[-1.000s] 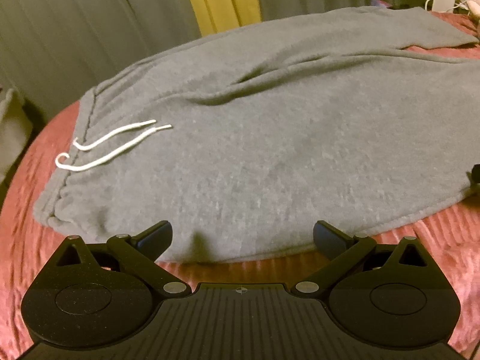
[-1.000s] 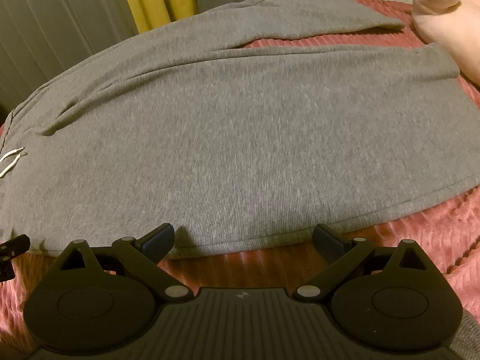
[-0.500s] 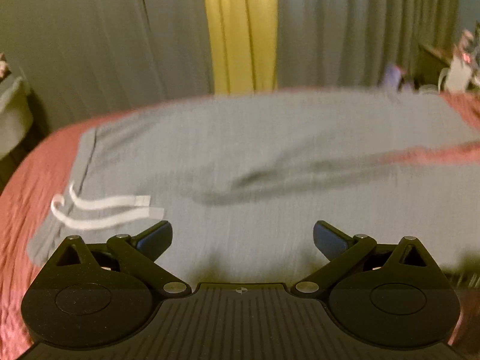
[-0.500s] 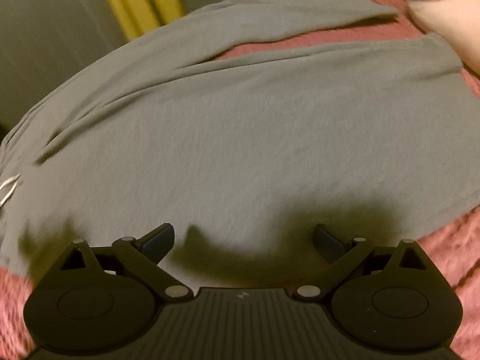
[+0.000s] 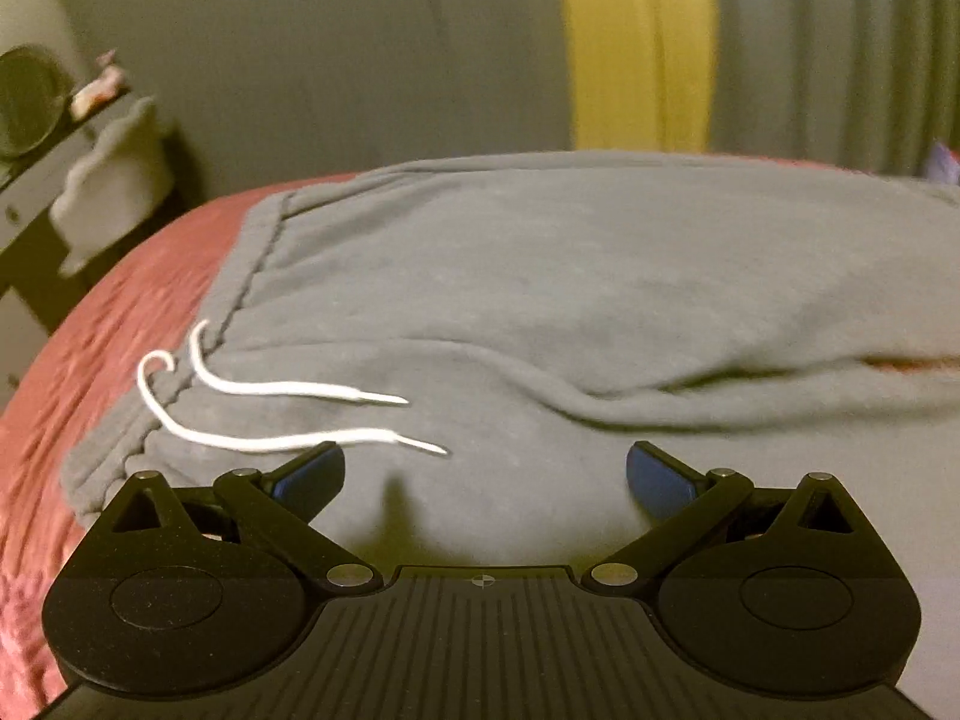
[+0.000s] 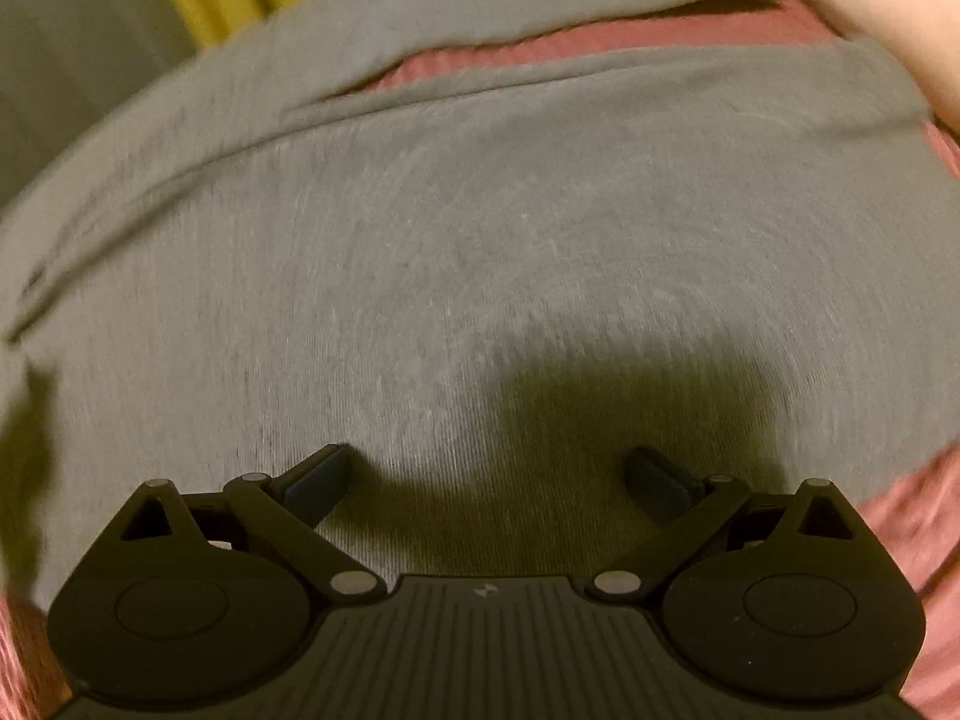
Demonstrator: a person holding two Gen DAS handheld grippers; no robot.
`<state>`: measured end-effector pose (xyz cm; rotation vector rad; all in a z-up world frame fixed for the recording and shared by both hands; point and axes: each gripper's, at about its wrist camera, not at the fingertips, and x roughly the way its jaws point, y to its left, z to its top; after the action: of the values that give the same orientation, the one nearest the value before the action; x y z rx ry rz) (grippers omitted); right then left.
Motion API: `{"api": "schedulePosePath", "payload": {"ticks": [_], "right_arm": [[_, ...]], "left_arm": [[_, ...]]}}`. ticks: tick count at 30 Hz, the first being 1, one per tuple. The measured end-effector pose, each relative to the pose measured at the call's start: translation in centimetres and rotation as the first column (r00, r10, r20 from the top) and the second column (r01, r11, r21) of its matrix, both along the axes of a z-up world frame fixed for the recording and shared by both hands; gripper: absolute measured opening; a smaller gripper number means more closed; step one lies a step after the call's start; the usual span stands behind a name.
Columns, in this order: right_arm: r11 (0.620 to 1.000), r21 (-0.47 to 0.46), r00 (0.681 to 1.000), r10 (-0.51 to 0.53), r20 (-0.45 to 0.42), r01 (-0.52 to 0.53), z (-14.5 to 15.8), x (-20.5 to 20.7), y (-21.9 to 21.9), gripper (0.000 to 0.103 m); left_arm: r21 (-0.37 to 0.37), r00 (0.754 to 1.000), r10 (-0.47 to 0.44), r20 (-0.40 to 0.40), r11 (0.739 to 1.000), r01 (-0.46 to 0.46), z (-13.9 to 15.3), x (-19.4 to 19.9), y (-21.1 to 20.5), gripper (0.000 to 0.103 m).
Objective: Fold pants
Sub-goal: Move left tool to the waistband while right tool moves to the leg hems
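Grey pants (image 5: 600, 276), flat on bed (image 5: 138, 300): our left tongs (image 5: 485, 474) and right tongs (image 6: 485, 474) gape empty; we should pinch 2 matching edge points.

Bedroom in a home, indicated by: bed with red ribbed bedspread (image 5: 138, 294); full-length grey curtains (image 5: 840, 42) with a yellow panel (image 5: 639, 42); dark side shelf (image 5: 42, 162) draped with pale cloth (image 5: 111, 180).

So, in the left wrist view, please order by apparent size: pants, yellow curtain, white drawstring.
Largest to smallest, as they look:
1. pants
2. yellow curtain, though it hangs farther away, so its true size is unsure
3. white drawstring
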<state>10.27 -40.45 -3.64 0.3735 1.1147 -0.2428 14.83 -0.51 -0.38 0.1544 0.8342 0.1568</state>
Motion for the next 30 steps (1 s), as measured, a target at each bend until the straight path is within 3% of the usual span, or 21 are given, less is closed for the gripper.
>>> {"api": "schedulePosePath", "payload": {"ticks": [2, 4, 5, 6, 7, 9, 12, 15, 17, 20, 24, 26, 27, 30], "right_arm": [[1.0, -0.024, 0.988, 0.0, 0.153, 0.004, 3.0, 2.4, -1.4, 0.099], [0.997, -0.059, 0.968, -0.023, 0.25, 0.039, 5.3, 5.8, -2.9, 0.098], [0.996, -0.056, 0.955, -0.042, 0.295, 0.062, 6.1, 8.5, -4.0, 0.095], [0.995, -0.038, 0.945, -0.075, 0.317, 0.092, 6.6, 11.2, -5.0, 0.085], [0.992, -0.004, 0.941, -0.115, 0.319, 0.123, 6.7, 13.8, -5.9, 0.071], [0.978, 0.077, 0.929, -0.209, 0.306, 0.194, 6.2, 18.2, -7.5, 0.063], [0.924, 0.18, 0.885, -0.377, 0.273, 0.338, 4.5, 24.5, -9.5, 0.064], [0.879, 0.22, 0.849, -0.469, 0.242, 0.423, 2.9, 28.7, -10.2, 0.064], [0.859, 0.224, 0.832, -0.505, 0.228, 0.46, 2.3, 30.9, -10.3, 0.065], [0.83, 0.231, 0.811, -0.551, 0.199, 0.507, 0.8, 32.9, -10.5, 0.077], [0.821, 0.109, 0.796, -0.57, 0.204, 0.56, -0.3, 35.0, -9.7, 0.076], [0.818, 0.016, 0.795, -0.564, 0.224, 0.576, -0.7, 35.7, -9.0, 0.056], [0.809, -0.038, 0.793, -0.563, 0.232, 0.586, -0.8, 35.6, -8.8, 0.03], [0.816, 0.022, 0.781, -0.561, 0.275, 0.578, -0.6, 34.3, -9.3, 0.007]], "left_arm": [[-0.036, 0.999, 0.026, 0.029, 0.999, -0.025, -0.5, 0.7, 1.2, 0.103], [-0.037, 0.997, 0.065, 0.052, 0.997, -0.063, -1.1, 1.5, 2.0, 0.103], [-0.03, 0.996, 0.078, 0.053, 0.997, -0.077, -1.5, 1.9, 2.1, 0.103], [-0.026, 0.994, 0.09, 0.055, 0.996, -0.089, -2.1, 2.2, 2.1, 0.103], [-0.02, 0.993, 0.098, 0.062, 0.995, -0.097, -2.5, 2.4, 2.1, 0.103], [0.002, 0.994, 0.084, 0.073, 0.996, -0.084, -3.3, 2.8, 1.8, 0.103], [0.023, 0.989, 0.07, 0.127, 0.997, -0.074, -4.0, 2.7, 1.3, 0.103], [0.03, 0.983, 0.069, 0.173, 0.997, -0.075, -4.5, 2.3, 0.8, 0.103], [0.018, 0.976, 0.078, 0.202, 0.996, -0.083, -4.7, 2.0, 0.8, 0.103], [0.02, 0.972, 0.083, 0.22, 0.996, -0.09, -4.9, 2.0, 0.7, 0.103], [0.022, 0.97, 0.081, 0.228, 0.996, -0.089, -5.1, 2.1, 0.7, 0.103], [0.005, 0.97, 0.086, 0.227, 0.996, -0.09, -5.1, 2.3, 1.0, 0.103], [-0.001, 0.97, 0.088, 0.226, 0.996, -0.09, -5.1, 2.3, 1.1, 0.103], [-0.009, 0.971, 0.088, 0.224, 0.996, -0.088, -5.1, 2.2, 1.2, 0.103]]}}
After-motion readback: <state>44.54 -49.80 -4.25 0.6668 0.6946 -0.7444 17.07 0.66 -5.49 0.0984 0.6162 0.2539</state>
